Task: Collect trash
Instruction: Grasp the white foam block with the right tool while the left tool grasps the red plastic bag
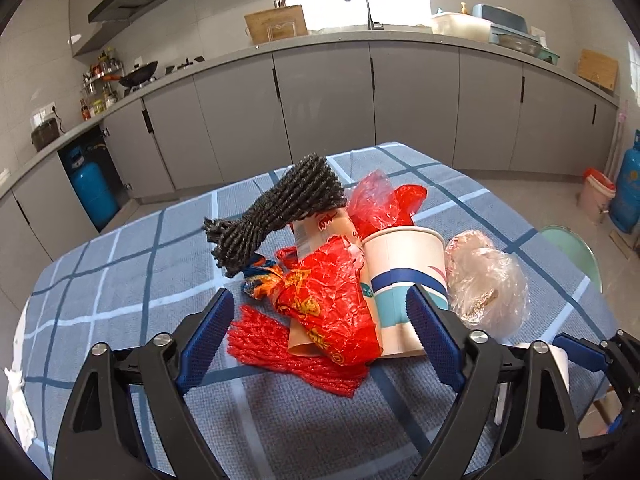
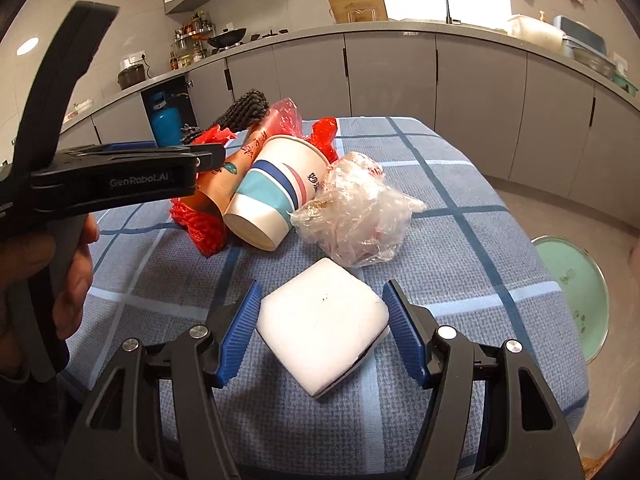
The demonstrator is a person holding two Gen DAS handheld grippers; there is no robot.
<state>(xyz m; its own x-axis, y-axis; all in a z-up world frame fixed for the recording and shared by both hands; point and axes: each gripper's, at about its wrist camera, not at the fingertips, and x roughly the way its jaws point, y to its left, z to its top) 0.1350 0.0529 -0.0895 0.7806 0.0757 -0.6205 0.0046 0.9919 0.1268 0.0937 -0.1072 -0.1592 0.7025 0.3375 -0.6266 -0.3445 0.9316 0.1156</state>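
Note:
A heap of trash lies on the blue checked tablecloth point(image 1: 120, 280): a dark grey yarn bundle point(image 1: 280, 208), red plastic wrappers point(image 1: 332, 304), a red mesh strip point(image 1: 288, 356), a paper cup point(image 1: 404, 280) on its side and a crumpled clear bag point(image 1: 488, 288). My left gripper point(image 1: 320, 336) is open, its fingers on either side of the red wrapper and cup. In the right wrist view a white foam block point(image 2: 324, 320) lies between the open fingers of my right gripper point(image 2: 320, 332), with gaps on both sides. The cup point(image 2: 276, 196) and clear bag point(image 2: 356, 216) lie beyond it.
Grey kitchen cabinets point(image 1: 328, 100) run behind the table. A blue gas cylinder point(image 1: 92, 192) stands at the left. A green stool point(image 2: 576, 292) stands by the table's right edge. A bin point(image 1: 596, 196) stands on the floor at the right.

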